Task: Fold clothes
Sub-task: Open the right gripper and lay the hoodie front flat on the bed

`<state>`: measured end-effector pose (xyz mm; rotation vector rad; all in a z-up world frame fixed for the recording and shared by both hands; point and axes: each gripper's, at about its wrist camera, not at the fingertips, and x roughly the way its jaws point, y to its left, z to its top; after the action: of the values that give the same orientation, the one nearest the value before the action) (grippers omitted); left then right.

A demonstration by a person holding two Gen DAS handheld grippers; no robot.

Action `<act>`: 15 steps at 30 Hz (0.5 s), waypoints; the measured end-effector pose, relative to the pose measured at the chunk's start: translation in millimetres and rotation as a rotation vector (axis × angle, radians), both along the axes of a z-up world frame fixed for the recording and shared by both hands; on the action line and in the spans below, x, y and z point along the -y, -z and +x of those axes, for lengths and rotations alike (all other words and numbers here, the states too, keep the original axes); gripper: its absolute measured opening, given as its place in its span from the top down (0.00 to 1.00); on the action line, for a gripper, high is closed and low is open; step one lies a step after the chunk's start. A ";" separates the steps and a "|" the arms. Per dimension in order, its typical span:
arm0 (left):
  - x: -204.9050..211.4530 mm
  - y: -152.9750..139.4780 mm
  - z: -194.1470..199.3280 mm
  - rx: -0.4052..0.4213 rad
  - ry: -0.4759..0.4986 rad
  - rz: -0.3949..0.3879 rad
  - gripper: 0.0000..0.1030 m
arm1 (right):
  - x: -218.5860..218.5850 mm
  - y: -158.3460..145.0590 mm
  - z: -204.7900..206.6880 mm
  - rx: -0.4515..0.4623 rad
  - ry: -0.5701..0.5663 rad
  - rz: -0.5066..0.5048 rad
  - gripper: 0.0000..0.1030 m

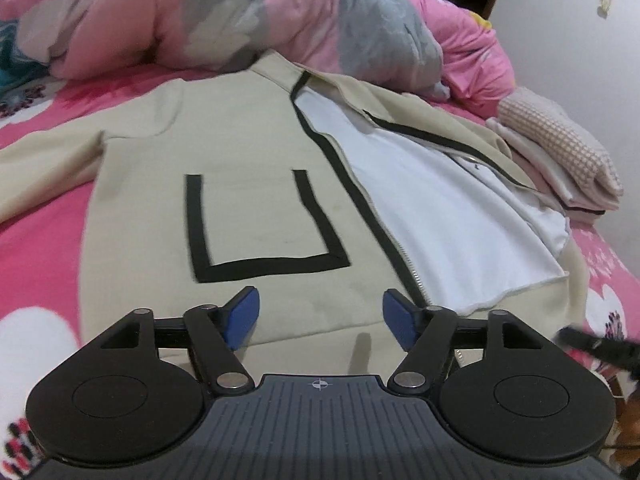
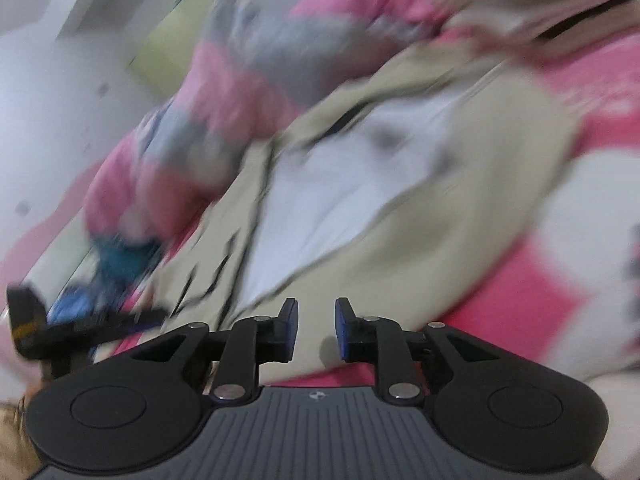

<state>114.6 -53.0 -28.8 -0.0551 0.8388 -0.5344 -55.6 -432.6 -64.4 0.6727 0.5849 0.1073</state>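
Left wrist view showed your left gripper (image 1: pixel 320 316) wide open and empty just over the jacket (image 1: pixel 240 140) hem; your right gripper (image 2: pixel 316 328), narrowly open, held nothing.

Jacket (image 1: pixel 248 128): beige shell, white lining, black trim along zip edges, black U-shaped band on front panel. Bedsheet (image 1: pixel 44 216): hot pink w/ white blotches. Quilt (image 1: pixel 224 12): pale pink w/ grey + white floral print. Folded stack (image 1: pixel 560 148): pink/cream waffle check. Gripper pads (image 1: pixel 244 316): blue; bodies black.
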 end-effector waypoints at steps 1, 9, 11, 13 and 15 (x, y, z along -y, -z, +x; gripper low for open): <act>4.6 2.6 2.3 -0.010 0.001 0.001 0.33 | 12.8 -4.0 -5.0 0.013 0.054 0.004 0.77; 20.3 27.2 8.2 -0.026 -0.012 -0.007 0.21 | 112.5 6.8 -5.5 -0.038 0.432 0.123 0.64; 22.6 28.6 6.1 -0.016 -0.004 -0.010 0.15 | 122.6 23.9 3.7 -0.081 0.458 0.183 0.65; 26.5 29.3 4.8 -0.010 0.004 0.000 0.10 | 119.8 27.3 12.3 -0.078 0.457 0.174 0.65; 30.0 29.7 4.0 -0.006 0.008 0.011 0.05 | 117.6 25.4 19.5 -0.070 0.448 0.147 0.67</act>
<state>118.7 -83.0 -58.5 -0.0438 0.8484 -0.5372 -36.1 -550.2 -89.8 0.9382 0.4838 -0.2944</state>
